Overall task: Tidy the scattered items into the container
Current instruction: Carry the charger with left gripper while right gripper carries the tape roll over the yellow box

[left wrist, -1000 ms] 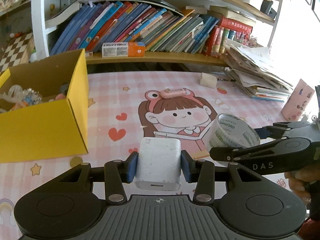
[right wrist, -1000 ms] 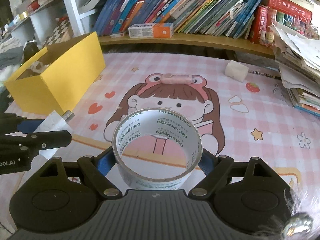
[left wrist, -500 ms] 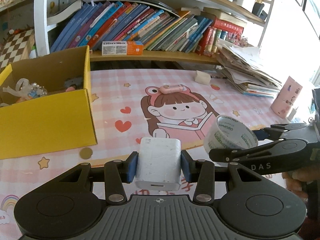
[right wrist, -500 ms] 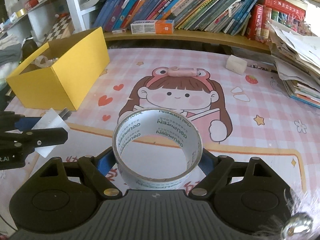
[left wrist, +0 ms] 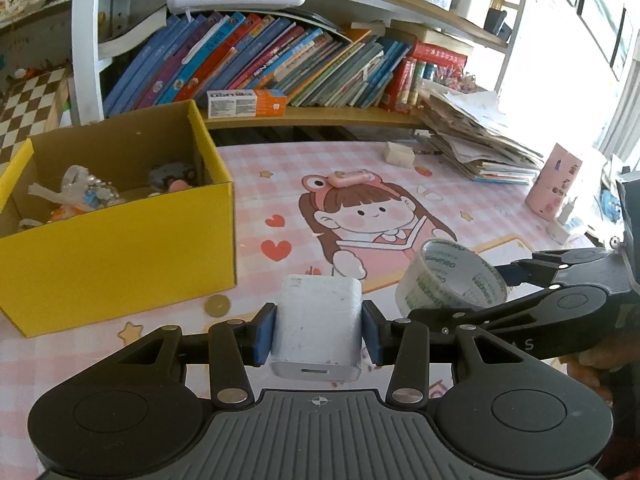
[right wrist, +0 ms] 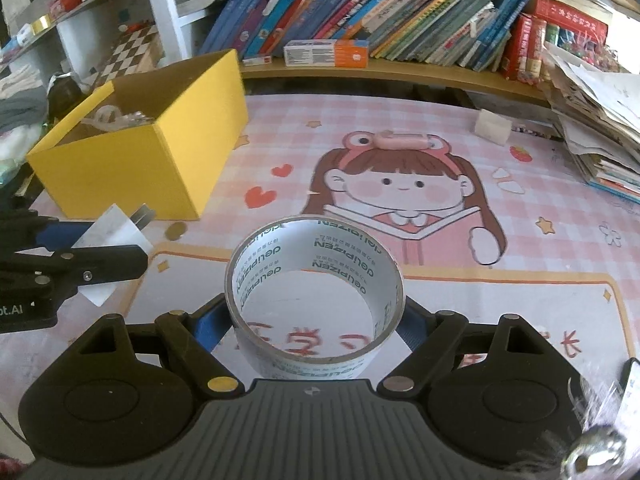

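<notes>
My left gripper (left wrist: 318, 334) is shut on a white charger block (left wrist: 318, 322), held above the mat in front of the yellow box (left wrist: 120, 248). The box stands open at the left with several small items inside. My right gripper (right wrist: 316, 322) is shut on a roll of clear tape (right wrist: 314, 300), which also shows at the right of the left wrist view as the tape roll (left wrist: 450, 280). From the right wrist view the yellow box (right wrist: 160, 160) lies far left, with the left gripper and charger (right wrist: 116, 228) just before it. A pink clip (left wrist: 347, 179), a white eraser (left wrist: 399, 155) and a coin (left wrist: 217, 306) lie on the mat.
A bookshelf (left wrist: 280, 72) runs along the back. A paper stack (left wrist: 476, 144) fills the back right, with a pink cylinder (left wrist: 554, 184) near it. The cartoon-girl mat (right wrist: 400, 200) covers the table.
Both grippers have drawn back over the table with their loads. The yellow box has shifted rightward in both views and more of its inside shows.
</notes>
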Tool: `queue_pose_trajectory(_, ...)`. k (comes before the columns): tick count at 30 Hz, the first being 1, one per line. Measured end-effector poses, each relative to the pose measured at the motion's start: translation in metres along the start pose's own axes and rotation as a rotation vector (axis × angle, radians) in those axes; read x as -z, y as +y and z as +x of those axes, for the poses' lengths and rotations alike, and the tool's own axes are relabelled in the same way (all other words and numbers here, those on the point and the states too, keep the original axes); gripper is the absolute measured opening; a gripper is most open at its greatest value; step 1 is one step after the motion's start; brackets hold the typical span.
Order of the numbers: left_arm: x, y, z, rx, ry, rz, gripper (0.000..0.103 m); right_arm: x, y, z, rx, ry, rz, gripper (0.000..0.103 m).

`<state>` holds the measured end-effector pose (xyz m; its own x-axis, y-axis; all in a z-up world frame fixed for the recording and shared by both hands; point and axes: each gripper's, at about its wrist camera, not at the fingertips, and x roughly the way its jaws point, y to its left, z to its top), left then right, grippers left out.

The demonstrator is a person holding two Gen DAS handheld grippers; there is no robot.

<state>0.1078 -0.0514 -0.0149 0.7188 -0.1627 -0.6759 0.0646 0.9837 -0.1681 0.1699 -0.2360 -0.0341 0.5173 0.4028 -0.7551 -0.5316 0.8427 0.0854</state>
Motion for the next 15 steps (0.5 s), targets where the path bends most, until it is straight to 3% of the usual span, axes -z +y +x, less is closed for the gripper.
queue_pose_trajectory(15,0.020,0.051,-0.031,0.020,-0.009,-0.011,0.043,0.006,0.067,0.005,0.004,-0.001,-0.020,0.084)
